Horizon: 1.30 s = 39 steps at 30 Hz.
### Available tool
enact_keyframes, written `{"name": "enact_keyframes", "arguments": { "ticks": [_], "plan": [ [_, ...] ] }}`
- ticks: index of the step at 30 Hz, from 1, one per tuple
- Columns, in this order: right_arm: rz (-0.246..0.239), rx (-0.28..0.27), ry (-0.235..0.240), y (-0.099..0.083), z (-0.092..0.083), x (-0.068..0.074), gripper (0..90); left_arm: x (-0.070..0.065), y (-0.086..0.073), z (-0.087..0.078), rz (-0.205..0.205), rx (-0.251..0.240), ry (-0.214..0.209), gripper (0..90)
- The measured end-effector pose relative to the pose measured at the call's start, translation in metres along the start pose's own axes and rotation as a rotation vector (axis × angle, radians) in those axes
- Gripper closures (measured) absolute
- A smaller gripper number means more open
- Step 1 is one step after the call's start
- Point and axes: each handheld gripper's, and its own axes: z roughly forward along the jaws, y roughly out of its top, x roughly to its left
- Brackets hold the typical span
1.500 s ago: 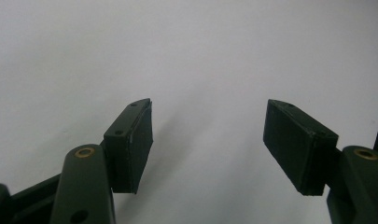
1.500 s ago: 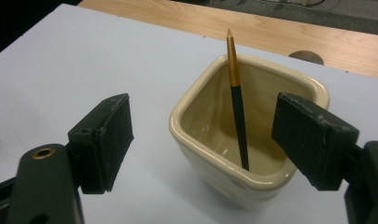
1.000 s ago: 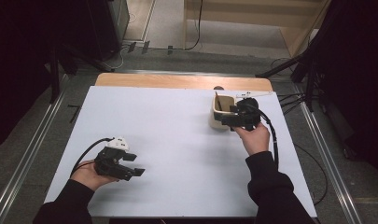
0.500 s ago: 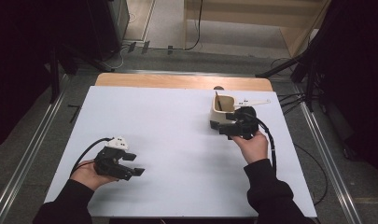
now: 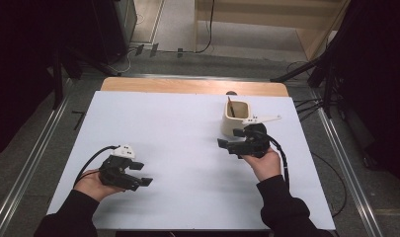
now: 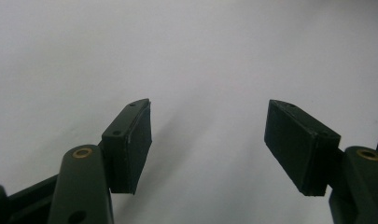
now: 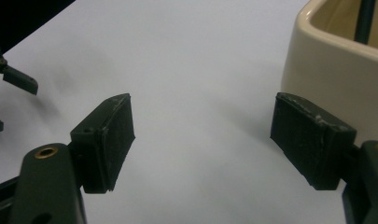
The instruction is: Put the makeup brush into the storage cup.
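Note:
A cream square cup (image 5: 235, 121) stands at the back right of the white table (image 5: 187, 123), with a dark stick (image 5: 230, 106) leaning inside it. My right gripper (image 5: 230, 138) is just in front of the cup, pointing left, open and empty. In the right gripper view the cup (image 7: 336, 70) is beyond the right jaw, apart from it, and the stick (image 7: 364, 18) rises from it; that gripper (image 7: 203, 128) has bare table between its pads. My left gripper (image 5: 143, 174) rests at the front left, open. The left gripper (image 6: 210, 128) holds nothing.
A wooden strip (image 5: 187, 86) runs along the table's far edge. Metal rails (image 5: 34, 158) flank the table on both sides. Cables (image 5: 281, 158) trail from each gripper. The other gripper (image 7: 14, 79) shows at the far left of the right gripper view.
My right gripper has drawn back from the cup's rim toward the person and a little left. The left gripper has stayed put.

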Motion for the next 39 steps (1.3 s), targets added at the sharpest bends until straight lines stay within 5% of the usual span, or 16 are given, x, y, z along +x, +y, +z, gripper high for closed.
{"name": "enact_keyframes", "arguments": {
  "ticks": [17, 39],
  "plan": [
    [-0.08, 0.058, 0.083, -0.023, 0.008, 0.01, 22.9, 0.0, 0.0, 0.0, 0.004, 0.004, -0.001, 32.5],
    [-0.121, 0.088, 0.107, -0.044, -0.006, 0.005, 22.6, 0.0, -0.001, 0.0, 0.012, 0.004, 0.004, 32.5]
  ]
}}
